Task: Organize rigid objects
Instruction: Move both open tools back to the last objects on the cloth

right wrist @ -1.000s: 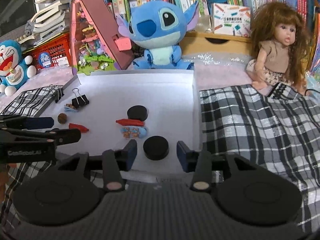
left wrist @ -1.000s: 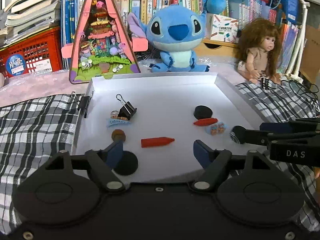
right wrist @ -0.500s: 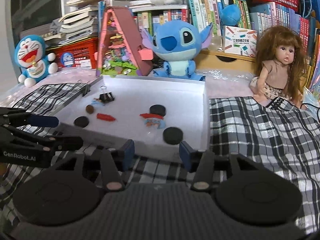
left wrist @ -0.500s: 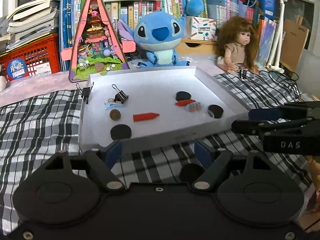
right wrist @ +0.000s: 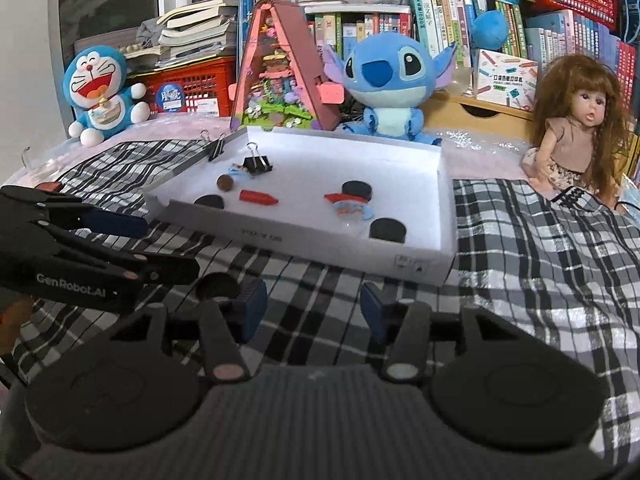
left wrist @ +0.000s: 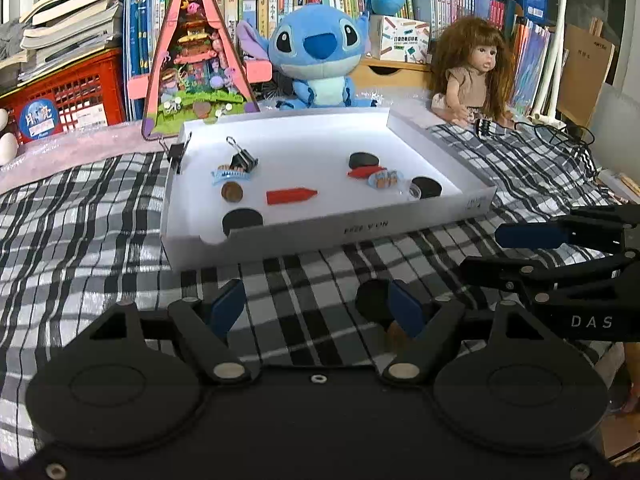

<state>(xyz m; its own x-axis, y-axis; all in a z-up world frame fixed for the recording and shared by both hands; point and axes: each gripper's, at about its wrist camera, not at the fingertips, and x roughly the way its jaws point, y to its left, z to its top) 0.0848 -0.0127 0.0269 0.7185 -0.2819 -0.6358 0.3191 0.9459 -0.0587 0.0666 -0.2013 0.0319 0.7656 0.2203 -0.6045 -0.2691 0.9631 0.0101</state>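
In the left wrist view, the white tray [left wrist: 476, 204] on the checked cloth holds black discs, a red crayon [left wrist: 291, 196] and a binder clip [left wrist: 242, 159]; the left gripper [left wrist: 316, 306] hangs before its near edge, fingers wide, empty. In the right wrist view, the right gripper [right wrist: 310, 308] is likewise empty, fingers apart. One black disc [right wrist: 216, 286] outside the tray looks left to collect.

Both grippers hang side by side, tilted downward: the left gripper [left wrist: 316, 306] stands open and empty, the right gripper [right wrist: 312, 310] likewise
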